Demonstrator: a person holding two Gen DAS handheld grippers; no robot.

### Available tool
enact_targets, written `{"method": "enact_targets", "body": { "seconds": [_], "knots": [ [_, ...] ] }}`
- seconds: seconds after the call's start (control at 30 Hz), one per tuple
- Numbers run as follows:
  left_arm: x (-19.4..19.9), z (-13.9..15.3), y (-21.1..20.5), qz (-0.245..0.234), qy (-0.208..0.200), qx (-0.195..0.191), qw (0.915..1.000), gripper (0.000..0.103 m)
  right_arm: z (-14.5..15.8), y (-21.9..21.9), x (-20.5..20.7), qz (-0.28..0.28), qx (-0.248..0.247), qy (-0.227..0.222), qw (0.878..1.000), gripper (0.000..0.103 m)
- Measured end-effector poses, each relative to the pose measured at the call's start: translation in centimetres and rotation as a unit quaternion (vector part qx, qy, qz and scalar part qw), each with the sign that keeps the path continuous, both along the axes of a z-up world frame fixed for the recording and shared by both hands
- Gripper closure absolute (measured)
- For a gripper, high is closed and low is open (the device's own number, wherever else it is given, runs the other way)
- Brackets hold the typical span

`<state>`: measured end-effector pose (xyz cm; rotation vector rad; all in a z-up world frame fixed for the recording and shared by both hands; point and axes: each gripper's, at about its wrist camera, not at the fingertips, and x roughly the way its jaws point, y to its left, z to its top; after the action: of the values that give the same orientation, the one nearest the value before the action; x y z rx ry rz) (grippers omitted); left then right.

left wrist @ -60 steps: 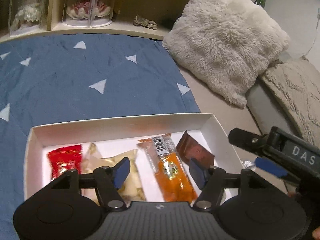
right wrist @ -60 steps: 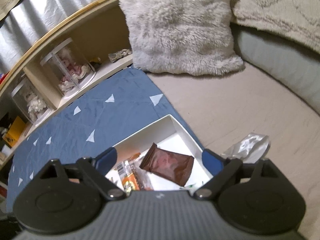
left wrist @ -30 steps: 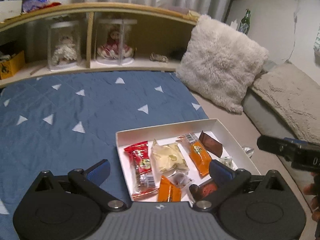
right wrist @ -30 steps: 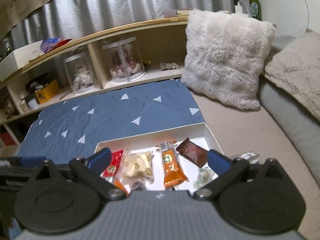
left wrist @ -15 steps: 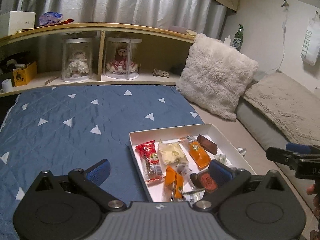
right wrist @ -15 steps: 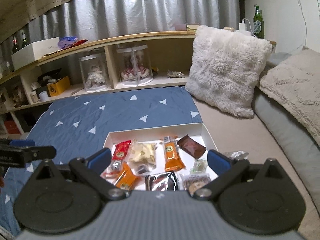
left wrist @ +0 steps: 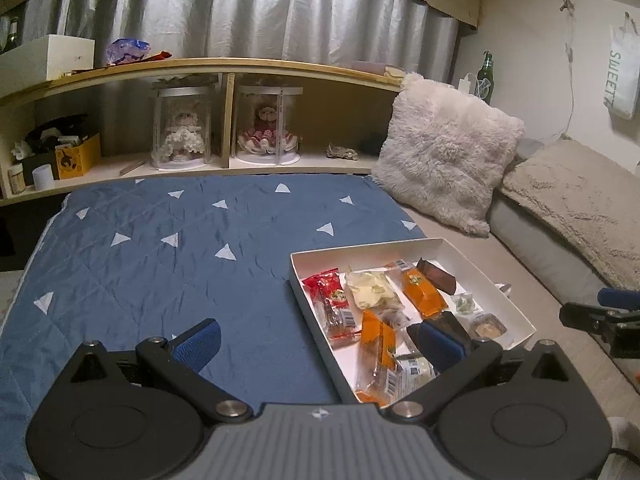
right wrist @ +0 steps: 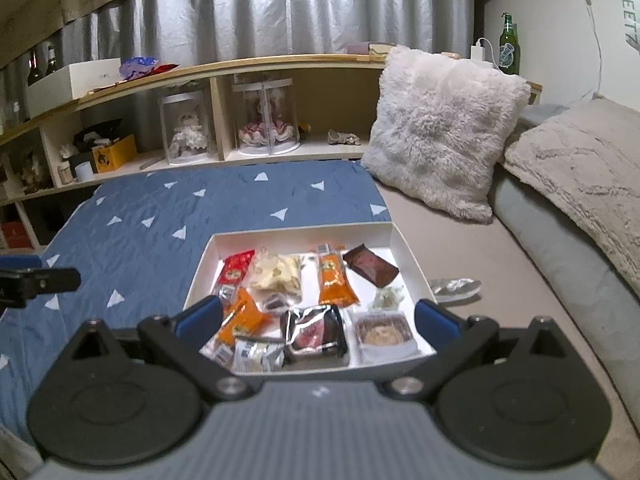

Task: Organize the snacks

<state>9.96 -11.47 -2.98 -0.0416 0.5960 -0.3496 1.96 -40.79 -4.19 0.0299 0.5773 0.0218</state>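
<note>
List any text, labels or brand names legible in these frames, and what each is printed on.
"SWEET": vertical, on the white bag hanging on the wall; cut off at the right wrist view's edge.
Green bottle label: blurred.
Snack wrappers and barcodes in the white box: too small to read.
Yellow box on the shelf: a dark graphic, unreadable.

The left gripper's body hid the near corner of the box (left wrist: pixel 496 280) and the lower end of an orange packet (left wrist: pixel 376 344). Print on the wrappers was too small to read. The wall bag (left wrist: pixel 622 76) was cut by the right wrist view's edge. The silver wrapper (left wrist: pixel 505 287) showed only as a sliver behind the box wall.
</note>
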Motion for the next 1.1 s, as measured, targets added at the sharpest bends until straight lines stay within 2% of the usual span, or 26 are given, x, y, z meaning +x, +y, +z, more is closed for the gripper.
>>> {"method": "enact_targets", "body": {
  "seconds": [0.53,0.9,1.1],
  "knots": [
    [-2.8,-2.0,0.0,0.001,-0.014,0.018,0.9997,0.000,-2.3,0.7,-1.9,-0.006,-0.025,0.019,0.999,0.001],
    [-3.3,-3.0,-0.5,0.005,-0.024,0.042,0.9988,0.000,-2.7,0.6,-2.3,-0.010,-0.017,0.006,1.000,0.001],
    [-3.3,-2.9,-0.4,0.010,-0.026,0.038,0.9989,0.000,-2.7,0.6,-2.6,-0.010,-0.016,0.001,1.000,0.001]
  ]
}}
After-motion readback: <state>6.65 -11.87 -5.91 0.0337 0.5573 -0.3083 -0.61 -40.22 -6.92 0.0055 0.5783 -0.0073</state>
